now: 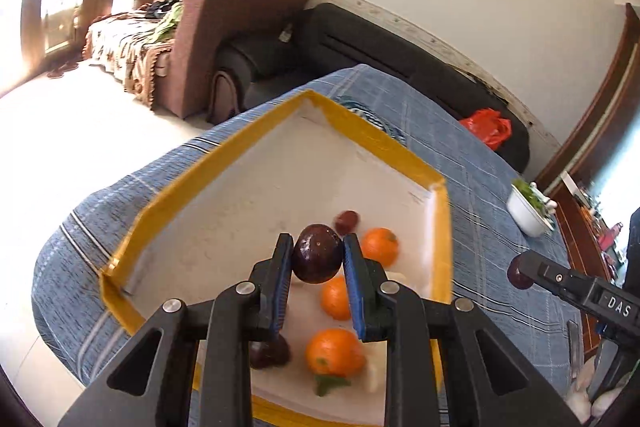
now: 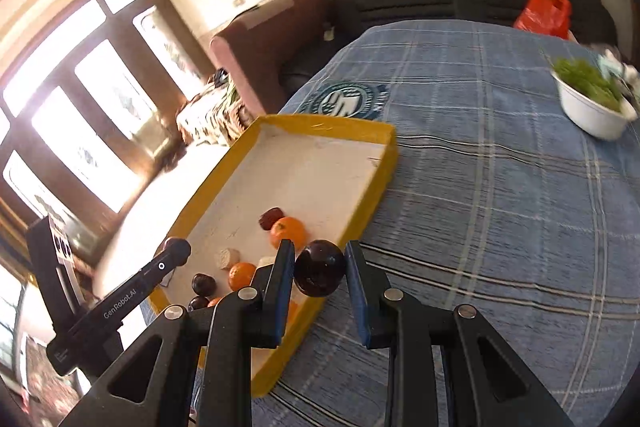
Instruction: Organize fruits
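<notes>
Left wrist view shows the left gripper [image 1: 318,259] fingers squeezing a dark plum [image 1: 317,253] above the yellow tray [image 1: 256,125], where oranges [image 1: 335,351] already lie. The right gripper [image 2: 320,269] fingers pinch another plum [image 2: 320,268] over the tray's edge; both are not yet set down

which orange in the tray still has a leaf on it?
The orange nearest the left-wrist camera; a green leaf sits at its base. The other two oranges show none.

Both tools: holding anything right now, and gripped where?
Yes, each holds a dark plum. The left tool pinches its plum by opposite sides, above the yellow-rimmed tray. The right tool pinches its plum the same way.
</notes>
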{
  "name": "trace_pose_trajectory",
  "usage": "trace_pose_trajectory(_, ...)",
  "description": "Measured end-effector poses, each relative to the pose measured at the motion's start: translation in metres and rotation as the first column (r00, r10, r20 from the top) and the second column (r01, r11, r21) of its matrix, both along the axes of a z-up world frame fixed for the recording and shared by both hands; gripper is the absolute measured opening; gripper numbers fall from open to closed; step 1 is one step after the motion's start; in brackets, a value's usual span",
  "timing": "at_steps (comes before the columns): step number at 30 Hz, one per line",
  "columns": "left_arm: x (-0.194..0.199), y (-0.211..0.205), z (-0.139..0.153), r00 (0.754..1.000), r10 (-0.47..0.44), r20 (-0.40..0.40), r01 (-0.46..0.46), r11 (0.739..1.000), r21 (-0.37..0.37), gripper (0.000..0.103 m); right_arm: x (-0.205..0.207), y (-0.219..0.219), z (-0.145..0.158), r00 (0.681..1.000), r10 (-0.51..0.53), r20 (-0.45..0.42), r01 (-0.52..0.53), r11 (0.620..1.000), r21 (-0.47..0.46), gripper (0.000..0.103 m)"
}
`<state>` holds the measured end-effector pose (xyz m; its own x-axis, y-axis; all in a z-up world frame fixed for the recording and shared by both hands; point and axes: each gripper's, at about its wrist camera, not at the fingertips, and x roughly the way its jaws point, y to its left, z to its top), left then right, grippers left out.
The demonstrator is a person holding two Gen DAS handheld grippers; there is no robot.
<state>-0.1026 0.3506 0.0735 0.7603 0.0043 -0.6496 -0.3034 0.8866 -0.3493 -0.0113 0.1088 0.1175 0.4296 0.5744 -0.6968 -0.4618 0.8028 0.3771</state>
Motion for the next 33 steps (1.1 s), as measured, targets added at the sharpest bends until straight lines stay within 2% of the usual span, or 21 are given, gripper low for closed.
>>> trace_pose_trajectory(7,0.01,0.023,-0.011,0.999,0.042,-0.03,-0.04,0.997,0.058,0.024,0.014,0.065,-0.025,0.995,0.073,0.064,-0.06,0.981,-0.183,0.029)
trace_pose_trajectory(13,0.013,0.036,-0.017,0.996,0.081,-0.044,-0.076,0.993,0.095,0.027,0.026,0.08,-0.056,0.997,0.072,0.026,-0.064,0.966,-0.251,0.03)
trace_pose_trajectory(15,0.013,0.039,-0.019,0.994,0.095,-0.047,-0.091,0.992,0.093,0.033,0.029,0.083,-0.061,0.997,0.072,0.02,-0.064,0.963,-0.262,0.03)
trace_pose_trajectory(17,0.012,0.041,-0.02,0.993,0.111,-0.045,-0.106,0.99,0.096,0.056,0.028,0.088,-0.063,0.997,0.071,0.022,-0.062,0.961,-0.269,0.03)
trace_pose_trajectory(18,0.011,0.041,-0.019,0.992,0.117,-0.039,-0.112,0.989,0.099,0.06,0.028,0.088,-0.064,0.997,0.068,0.025,-0.059,0.961,-0.271,0.03)
trace_pose_trajectory(21,0.01,0.037,-0.015,0.992,0.12,-0.035,-0.115,0.986,0.118,0.065,0.028,0.089,-0.062,0.997,0.068,0.025,-0.059,0.962,-0.265,0.03)
trace_pose_trajectory(23,0.008,0.033,-0.012,0.991,0.127,-0.033,-0.121,0.983,0.136,0.073,0.027,0.088,-0.06,0.997,0.067,0.027,-0.057,0.963,-0.264,0.031)
trace_pose_trajectory(25,0.005,0.03,-0.007,0.991,0.134,-0.024,-0.129,0.981,0.147,0.078,0.025,0.086,-0.058,0.997,0.064,0.029,-0.055,0.965,-0.257,0.038)
trace_pose_trajectory(27,0.001,0.027,-0.002,0.99,0.138,-0.016,-0.134,0.979,0.153,0.079,0.02,0.084,-0.052,0.997,0.06,0.041,-0.048,0.967,-0.251,0.043)
trace_pose_trajectory(33,-0.015,0.016,0.018,0.987,0.162,0.017,-0.162,0.967,0.198,0.084,0.006,0.073,-0.033,0.996,0.055,0.071,-0.038,0.975,-0.22,0.046)
